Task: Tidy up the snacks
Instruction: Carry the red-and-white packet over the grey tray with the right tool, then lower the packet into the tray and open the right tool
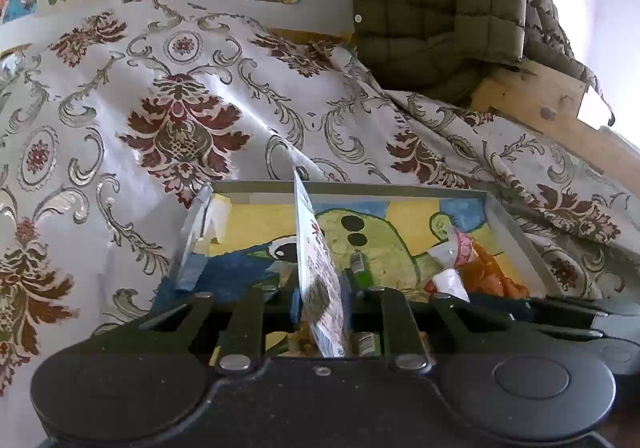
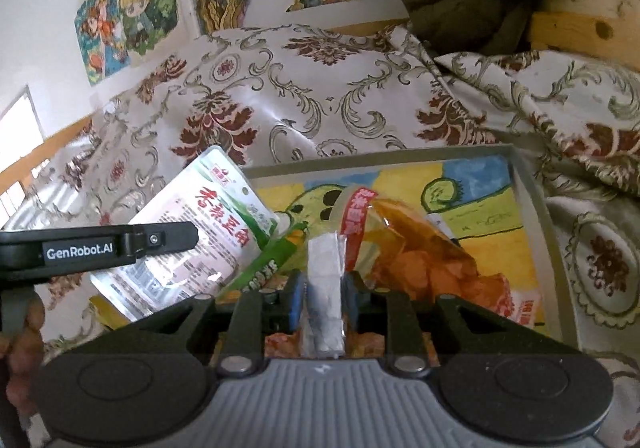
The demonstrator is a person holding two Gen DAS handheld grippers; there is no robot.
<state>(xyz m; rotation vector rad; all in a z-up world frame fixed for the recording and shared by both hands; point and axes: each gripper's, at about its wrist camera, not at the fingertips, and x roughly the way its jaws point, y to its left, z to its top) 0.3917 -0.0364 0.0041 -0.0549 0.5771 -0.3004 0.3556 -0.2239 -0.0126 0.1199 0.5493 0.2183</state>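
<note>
So I've got a snack in each hand over the tray (image 1: 516, 236), the grey-walled one with the painted green-and-yellow cartoon picture lining its bottom, sitting on the floral cloth (image 1: 180, 108). My left gripper (image 1: 322, 302) has the white packet with red lettering (image 1: 316, 256) standing edge-on between its blue pads; the jaws are narrow, but I honestly can't tell if the pads are pressing it or just sitting beside it. From my right wrist view that same white packet (image 2: 200, 232) leans over the tray's left wall, with a green-striped pouch (image 2: 272, 260) tucked just beside it. My right gripper (image 2: 324, 298) has the crinkled clear end of the orange chip bag (image 2: 420, 248) between its pads, also with a narrow gap, and again I can't say for sure whether it's pinched or loose. The bag's body sprawls off to the right inside the tray, lying on the painted bottom. A padded olive jacket (image 1: 440, 8) hangs behind the cloth, and colourful posters (image 2: 132, 20) are stuck on the wall.
</note>
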